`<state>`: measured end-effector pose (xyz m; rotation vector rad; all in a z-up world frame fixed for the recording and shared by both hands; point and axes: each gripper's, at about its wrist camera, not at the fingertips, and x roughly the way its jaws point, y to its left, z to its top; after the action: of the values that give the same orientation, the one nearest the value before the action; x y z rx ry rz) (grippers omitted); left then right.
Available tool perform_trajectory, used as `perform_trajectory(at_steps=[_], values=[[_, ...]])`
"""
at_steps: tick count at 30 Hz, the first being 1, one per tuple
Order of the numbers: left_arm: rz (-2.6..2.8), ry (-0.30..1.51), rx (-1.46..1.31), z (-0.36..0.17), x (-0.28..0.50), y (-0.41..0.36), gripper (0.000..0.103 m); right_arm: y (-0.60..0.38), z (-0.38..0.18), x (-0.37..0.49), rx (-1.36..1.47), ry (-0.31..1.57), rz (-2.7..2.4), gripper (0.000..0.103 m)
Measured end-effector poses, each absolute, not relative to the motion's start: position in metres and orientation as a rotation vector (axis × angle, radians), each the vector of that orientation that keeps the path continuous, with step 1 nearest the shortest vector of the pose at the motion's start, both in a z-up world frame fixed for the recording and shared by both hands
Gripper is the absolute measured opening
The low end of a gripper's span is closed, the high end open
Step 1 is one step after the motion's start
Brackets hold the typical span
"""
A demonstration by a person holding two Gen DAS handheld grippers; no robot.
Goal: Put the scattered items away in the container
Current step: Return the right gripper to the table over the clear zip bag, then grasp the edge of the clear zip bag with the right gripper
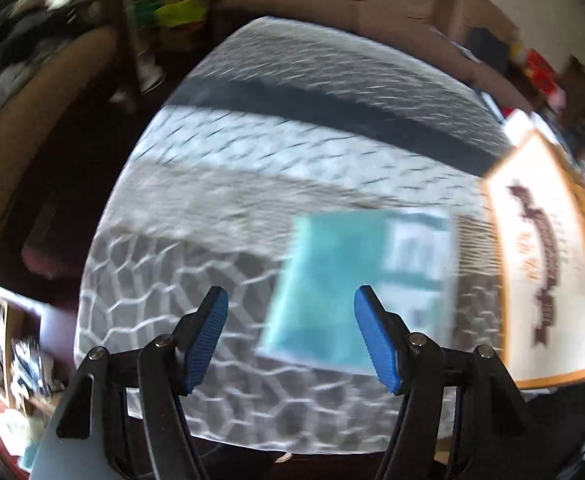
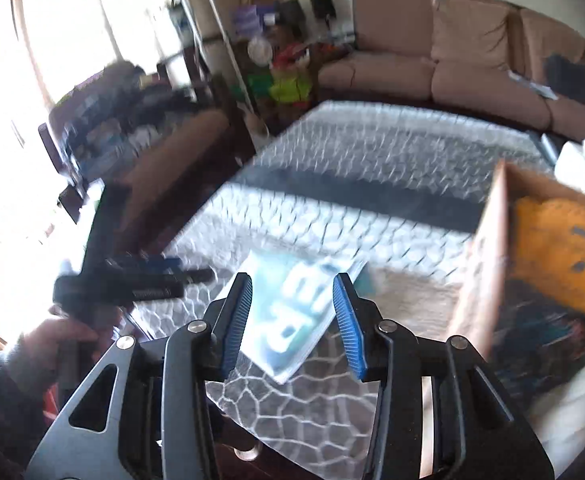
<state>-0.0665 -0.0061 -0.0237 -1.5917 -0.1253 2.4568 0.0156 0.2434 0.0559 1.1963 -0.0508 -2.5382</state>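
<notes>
A teal book [image 1: 356,292] lies flat on the grey patterned rug [image 1: 212,208]. It also shows in the right wrist view [image 2: 292,312], blurred. My left gripper [image 1: 290,336] is open and empty, above the book's near left part. My right gripper [image 2: 292,320] is open and empty, hovering over the same book. A cardboard box [image 1: 544,264] stands at the right of the rug; in the right wrist view the box [image 2: 488,264] holds an orange item [image 2: 560,256] and other things. The left gripper [image 2: 164,276] appears at the left of the right wrist view.
A brown sofa [image 2: 452,60] runs along the far wall. A cluttered shelf and toys [image 2: 284,76] stand at the back left. A dark chair or table [image 2: 160,152] sits left of the rug. Both views are motion-blurred.
</notes>
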Motion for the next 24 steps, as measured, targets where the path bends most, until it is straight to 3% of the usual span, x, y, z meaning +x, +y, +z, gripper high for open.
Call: perform_trajectory(at_steps=[3,10,16,18,19,20,21,24], values=[[2.387,-0.261,-1.649,-0.050,-0.074,-0.023,0.066,0.219,0.011,0.008,1.308,-0.034,-2.584,0.040],[2.372,-0.201,-1.678,-0.084,-0.075,-0.025,0.066,0.238,-0.062,0.006,1.534,-0.230,-2.594,0.050],[2.324,-0.213,-1.617,-0.087,-0.074,-0.018,0.067,0.248,-0.087,-0.003,1.572,-0.476,-2.488,0.049],[2.314,-0.205,-1.600,-0.086,-0.072,-0.013,0.066,0.248,-0.092,-0.003,1.555,-0.493,-2.477,0.043],[2.309,-0.198,-1.589,-0.086,-0.070,-0.009,0.064,0.247,-0.094,-0.003,1.550,-0.490,-2.474,0.036],[2.300,-0.184,-1.578,-0.087,-0.069,-0.005,0.049,0.245,-0.094,-0.003,1.541,-0.480,-2.470,0.030],[2.296,-0.171,-1.570,-0.086,-0.067,-0.001,0.041,0.240,-0.094,-0.004,1.538,-0.460,-2.470,0.027],[2.326,-0.099,-1.545,-0.084,-0.063,0.008,0.032,0.233,-0.090,-0.003,1.515,-0.395,-2.502,0.026]])
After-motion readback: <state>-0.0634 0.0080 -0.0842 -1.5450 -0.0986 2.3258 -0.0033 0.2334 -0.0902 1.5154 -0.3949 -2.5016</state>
